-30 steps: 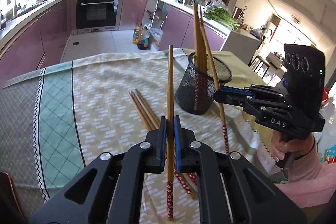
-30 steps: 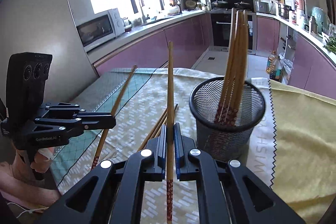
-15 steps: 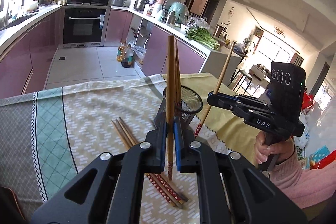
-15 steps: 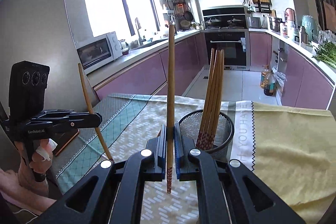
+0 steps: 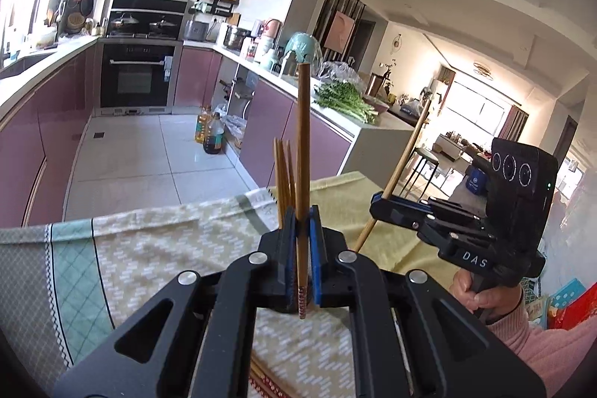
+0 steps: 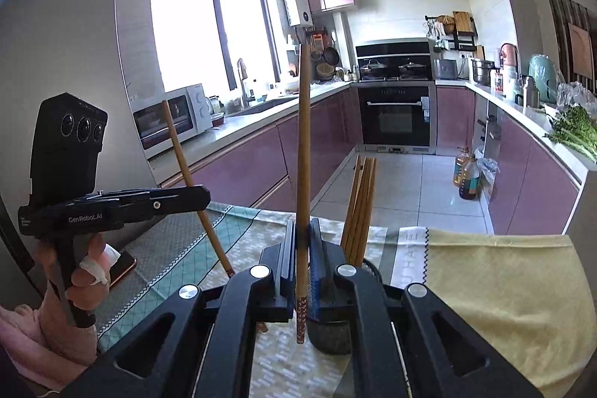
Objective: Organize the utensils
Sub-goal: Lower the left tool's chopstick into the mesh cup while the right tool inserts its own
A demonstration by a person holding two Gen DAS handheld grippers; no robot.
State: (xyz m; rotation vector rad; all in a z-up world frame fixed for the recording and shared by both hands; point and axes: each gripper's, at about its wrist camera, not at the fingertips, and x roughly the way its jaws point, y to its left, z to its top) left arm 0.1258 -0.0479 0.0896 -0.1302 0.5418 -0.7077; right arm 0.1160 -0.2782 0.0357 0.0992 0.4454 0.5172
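My left gripper (image 5: 301, 241) is shut on a wooden chopstick (image 5: 303, 144) that stands upright, its red patterned end down. My right gripper (image 6: 303, 252) is shut on another upright chopstick (image 6: 303, 155). Each gripper shows in the other's view: the right gripper (image 5: 377, 207) with its slanted chopstick (image 5: 406, 155), the left gripper (image 6: 203, 193) with its slanted chopstick (image 6: 186, 174). The black mesh holder (image 6: 334, 338) sits just behind my right gripper, mostly hidden, with several chopsticks (image 6: 361, 207) standing in it. Those chopsticks (image 5: 283, 174) also rise behind my left gripper.
A patterned tablecloth (image 5: 149, 248) with a yellow cloth (image 6: 496, 286) covers the table. Loose chopsticks (image 5: 261, 379) lie on it under my left gripper. A phone (image 6: 121, 267) lies at the table's left edge. Kitchen counters and an oven (image 6: 395, 114) stand beyond.
Both grippers have risen and tilted up with their chopsticks. The holder has dropped out of sight behind the fingers. Both chopsticks stay gripped.
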